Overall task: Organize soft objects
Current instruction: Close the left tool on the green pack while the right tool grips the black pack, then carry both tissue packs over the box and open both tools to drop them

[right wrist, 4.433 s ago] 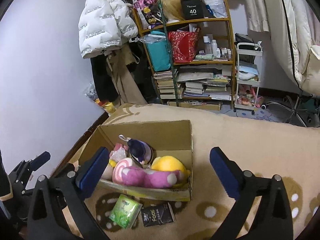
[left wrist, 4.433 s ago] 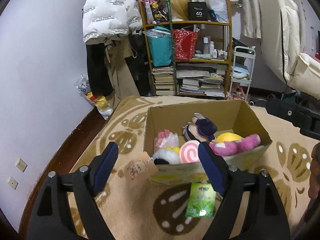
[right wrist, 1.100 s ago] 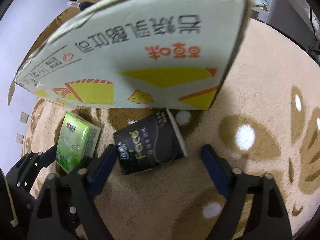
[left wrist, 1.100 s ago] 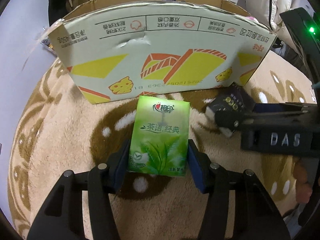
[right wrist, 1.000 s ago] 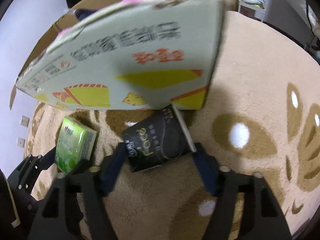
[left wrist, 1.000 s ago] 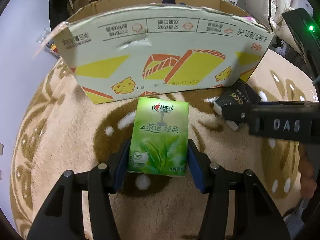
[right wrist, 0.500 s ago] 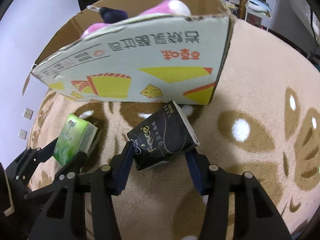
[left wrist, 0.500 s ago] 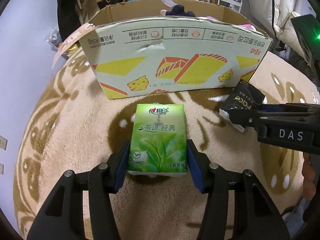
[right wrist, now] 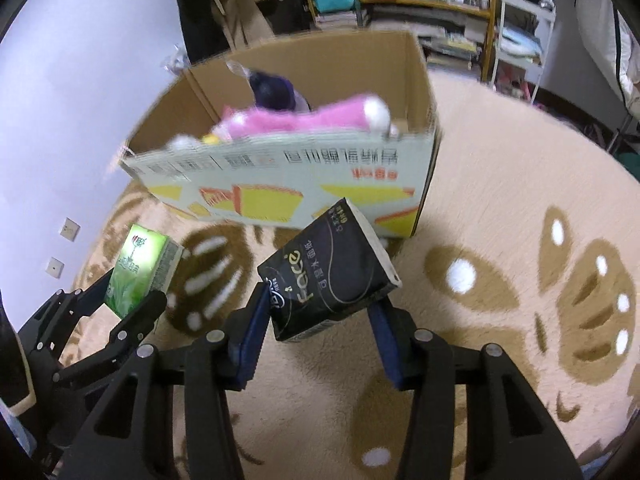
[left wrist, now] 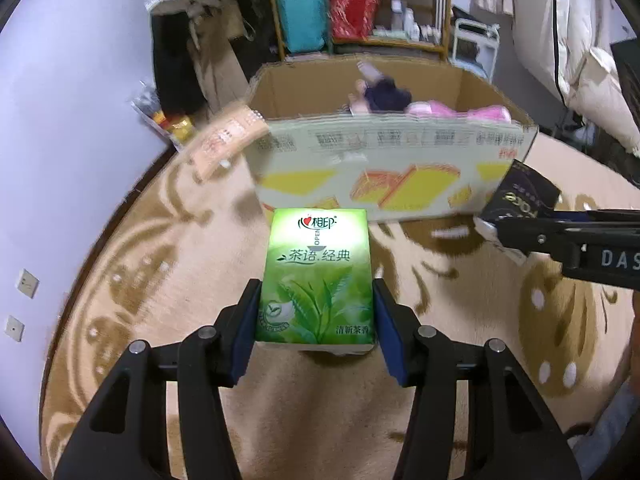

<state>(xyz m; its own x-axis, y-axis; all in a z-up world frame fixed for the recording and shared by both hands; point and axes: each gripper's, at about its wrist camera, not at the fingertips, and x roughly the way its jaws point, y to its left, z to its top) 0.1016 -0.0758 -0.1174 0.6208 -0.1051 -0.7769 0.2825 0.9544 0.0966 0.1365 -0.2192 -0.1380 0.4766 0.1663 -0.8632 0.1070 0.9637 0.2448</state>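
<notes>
My left gripper is shut on a green tissue pack and holds it above the carpet, in front of the cardboard box. My right gripper is shut on a black tissue pack, lifted near the box's front right corner. The box holds plush toys: a pink one and a dark purple one. The green pack also shows in the right wrist view, and the black pack in the left wrist view.
A beige patterned carpet covers the floor. A wall stands at the left. Shelves with bags and books, a white cart and hanging clothes stand behind the box. A loose paper tag hangs off the box's left corner.
Both grippers closed on their tissue packs and lifted them off the carpet. They have risen and pulled back, so the inside of the box shows again.
</notes>
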